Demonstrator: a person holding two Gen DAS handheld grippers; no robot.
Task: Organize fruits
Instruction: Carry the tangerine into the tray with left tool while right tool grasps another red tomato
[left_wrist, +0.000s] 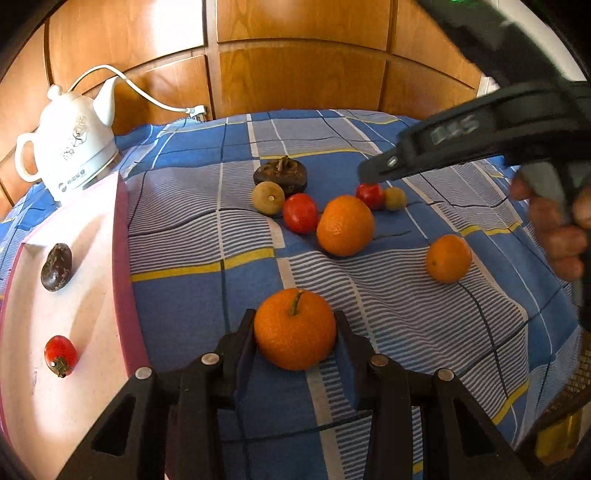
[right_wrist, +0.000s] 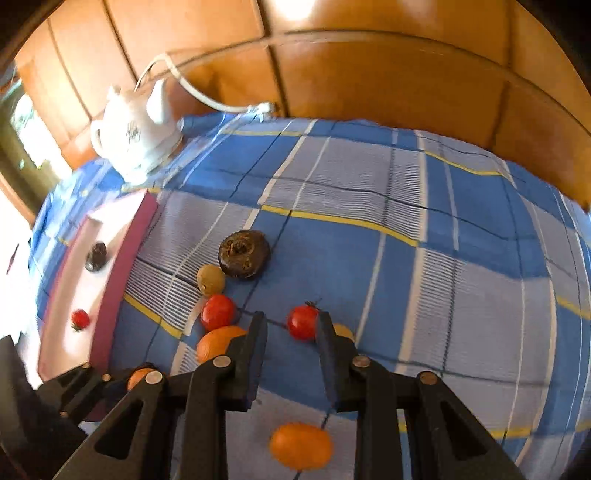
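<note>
The left tongs (left_wrist: 295, 332) clasp the nearest mandarin (left_wrist: 294, 328) across its middle on the bench cloth (left_wrist: 406, 332); it is soft-skinned, so a gentle squeeze suits. Farther off, the right tongs (right_wrist: 291, 328), nearly closed and empty, hover beside a slippery cherry tomato (right_wrist: 302, 322).

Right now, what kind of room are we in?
Probably a room at home, maybe a kitchen or dining corner. A checked tablecloth covers the table, a white electric kettle with its cord stands at the back, and wooden wall panels rise behind.
</note>
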